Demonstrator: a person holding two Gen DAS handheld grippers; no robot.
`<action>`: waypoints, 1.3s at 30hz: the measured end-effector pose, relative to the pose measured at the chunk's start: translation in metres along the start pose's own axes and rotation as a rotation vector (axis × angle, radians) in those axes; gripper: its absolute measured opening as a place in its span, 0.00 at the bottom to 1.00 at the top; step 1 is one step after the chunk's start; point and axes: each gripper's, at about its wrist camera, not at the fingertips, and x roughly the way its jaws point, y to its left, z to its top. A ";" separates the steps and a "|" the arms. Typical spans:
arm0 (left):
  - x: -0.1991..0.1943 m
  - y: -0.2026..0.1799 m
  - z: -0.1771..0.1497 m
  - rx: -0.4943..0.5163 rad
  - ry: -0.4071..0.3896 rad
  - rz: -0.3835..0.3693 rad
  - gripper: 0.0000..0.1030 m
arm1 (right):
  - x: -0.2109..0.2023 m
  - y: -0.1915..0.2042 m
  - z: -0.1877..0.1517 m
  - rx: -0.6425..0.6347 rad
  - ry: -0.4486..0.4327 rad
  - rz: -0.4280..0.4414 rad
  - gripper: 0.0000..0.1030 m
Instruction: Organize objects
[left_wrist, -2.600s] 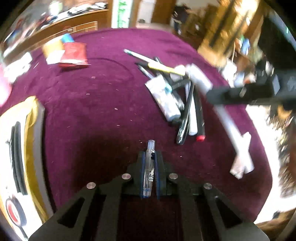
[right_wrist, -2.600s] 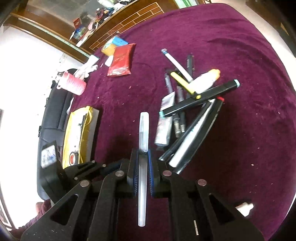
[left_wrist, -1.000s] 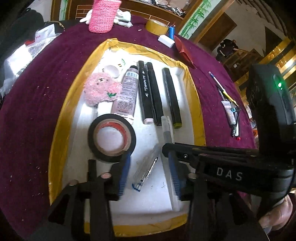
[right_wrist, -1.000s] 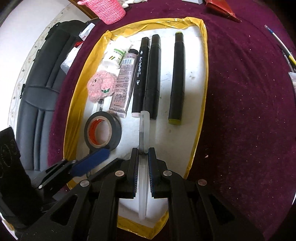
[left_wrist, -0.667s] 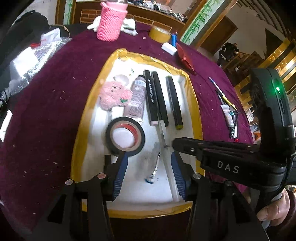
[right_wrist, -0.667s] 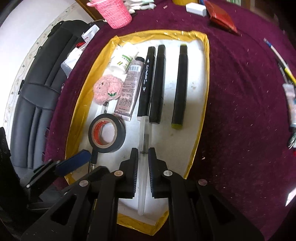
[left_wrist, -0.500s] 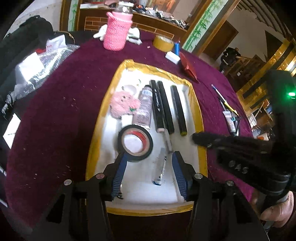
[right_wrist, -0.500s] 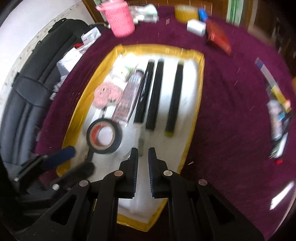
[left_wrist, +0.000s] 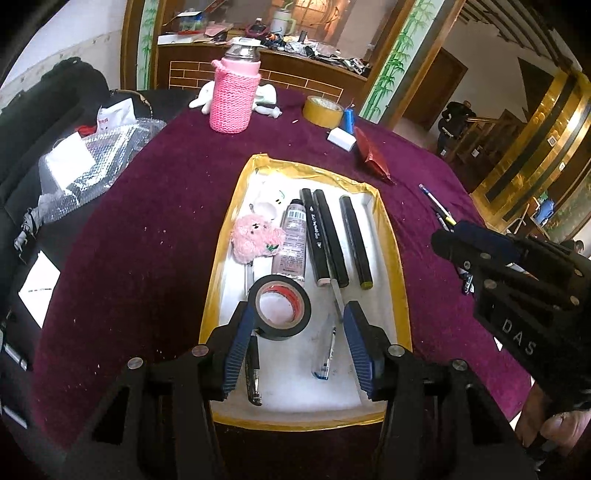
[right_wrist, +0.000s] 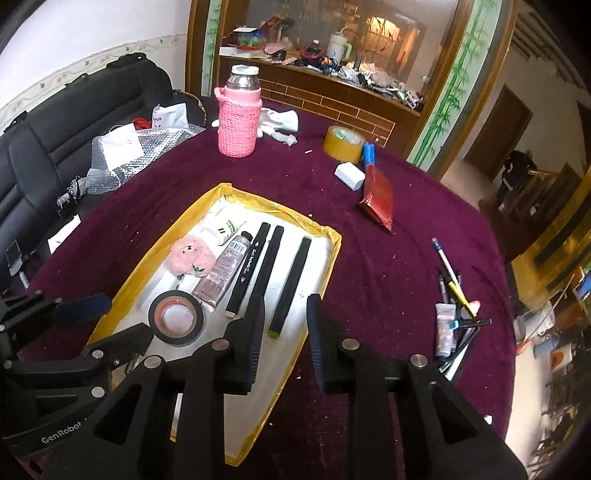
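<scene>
Tray (left_wrist: 400, 295), yellow-rimmed, white floor, on the purple tablecloth (left_wrist: 147, 221).

Contents, sorted: black tape roll (left_wrist: 279, 306); pink plush toy (left_wrist: 255, 238); paint tube (left_wrist: 293, 240); three black markers (left_wrist: 354, 243) laid parallel; clear ballpoint pen (left_wrist: 325, 354); translucent stick (left_wrist: 338, 295); dark pen (left_wrist: 253, 369) near the front rim.

Left to sort, by my reading: pile of pens and a small tube (right_wrist: 454, 314), well apart from the tray, at the table's right side.

Left gripper (left_wrist: 295, 343): jaws spread, nothing between the pads, hovering above the tray's front part. Right gripper (right_wrist: 282, 332): jaws have just been opening, parted, nothing between them, above the tray's right rim.

Progress: roughly over halfway, judging by the two groups.

Views: the clear ballpoint pen and translucent stick show only in the left wrist view; the right wrist view alone shows the remaining pile clearly.
</scene>
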 end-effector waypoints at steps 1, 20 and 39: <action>0.000 -0.001 0.000 0.003 0.002 -0.003 0.44 | -0.001 -0.002 -0.002 -0.004 -0.001 -0.005 0.22; 0.007 -0.107 -0.010 0.066 0.029 0.036 0.43 | -0.019 -0.093 -0.040 0.056 -0.018 0.015 0.28; 0.116 -0.264 0.018 0.120 0.143 -0.052 0.44 | 0.033 -0.356 -0.181 0.600 0.250 0.020 0.35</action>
